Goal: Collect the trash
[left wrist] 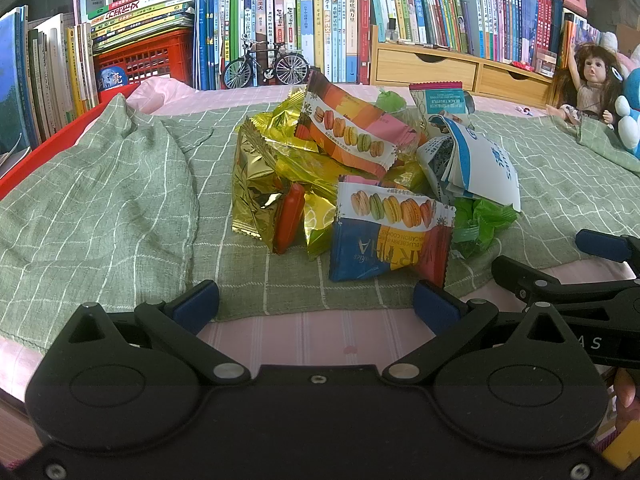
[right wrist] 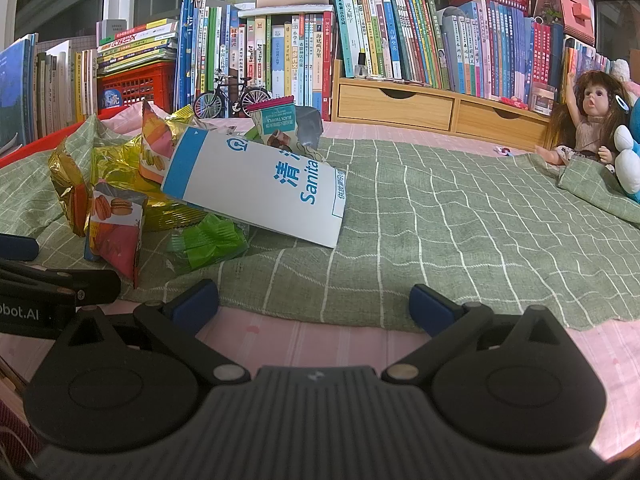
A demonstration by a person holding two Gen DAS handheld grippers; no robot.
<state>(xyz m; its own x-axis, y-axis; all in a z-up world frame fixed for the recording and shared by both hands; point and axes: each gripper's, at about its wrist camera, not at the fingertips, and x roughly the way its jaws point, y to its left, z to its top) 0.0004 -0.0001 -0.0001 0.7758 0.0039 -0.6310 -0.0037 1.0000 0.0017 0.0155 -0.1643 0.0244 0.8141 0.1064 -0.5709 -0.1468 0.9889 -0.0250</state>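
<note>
A heap of snack wrappers lies on the green checked cloth [left wrist: 120, 208]: gold foil wrappers [left wrist: 260, 176], two macaron packets [left wrist: 392, 232] [left wrist: 348, 132], a white and blue sanitary bag [left wrist: 480, 160] [right wrist: 256, 188], crumpled green wrappers [left wrist: 480, 220] [right wrist: 208, 240] and a black truffle packet [right wrist: 284, 128]. My left gripper [left wrist: 316, 306] stands open just short of the near macaron packet, nothing between its fingers. My right gripper [right wrist: 314, 306] is open over the cloth's front edge, right of the heap, holding nothing. The right gripper's fingers [left wrist: 600, 244] show at the right of the left wrist view.
Behind the cloth stand rows of books [right wrist: 400, 40], a red crate [left wrist: 148, 56], a model bicycle [left wrist: 264, 64] and a wooden drawer unit [right wrist: 440, 108]. A doll [right wrist: 588, 120] and a blue plush toy [right wrist: 628, 160] sit at the far right. A pink sheet [right wrist: 320, 340] lies under the cloth.
</note>
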